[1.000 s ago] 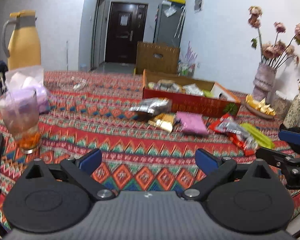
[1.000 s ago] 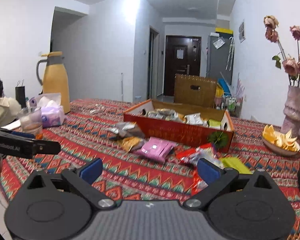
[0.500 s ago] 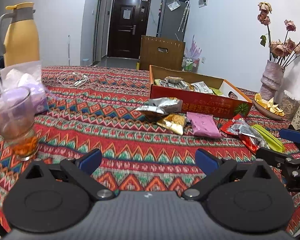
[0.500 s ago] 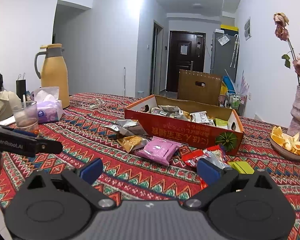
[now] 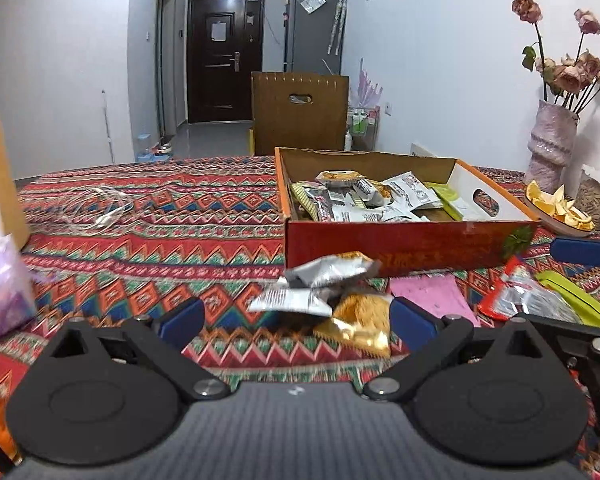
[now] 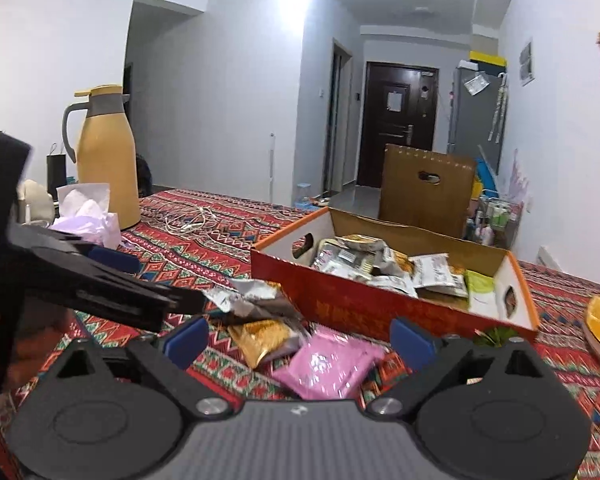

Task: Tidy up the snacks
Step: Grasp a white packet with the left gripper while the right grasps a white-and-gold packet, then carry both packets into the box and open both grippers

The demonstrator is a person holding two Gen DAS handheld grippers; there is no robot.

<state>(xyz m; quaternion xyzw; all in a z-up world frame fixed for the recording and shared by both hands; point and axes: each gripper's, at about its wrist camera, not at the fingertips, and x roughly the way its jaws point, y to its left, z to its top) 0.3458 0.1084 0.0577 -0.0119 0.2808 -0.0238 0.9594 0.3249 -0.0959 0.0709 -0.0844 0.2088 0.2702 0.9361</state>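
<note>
Your left gripper has its jaws wide apart with nothing clamped; a silver packet and a gold packet lie on the cloth just ahead, between the fingertips as seen from its camera. Past them stands the red box, already holding several snacks. To its right lie a pink packet, a red packet and a green packet.

Your right gripper is spread wide too, its jaws closing a little, pads pressing on nothing; the pink packet lies right before it, the gold one ahead-left, the box beyond
</note>
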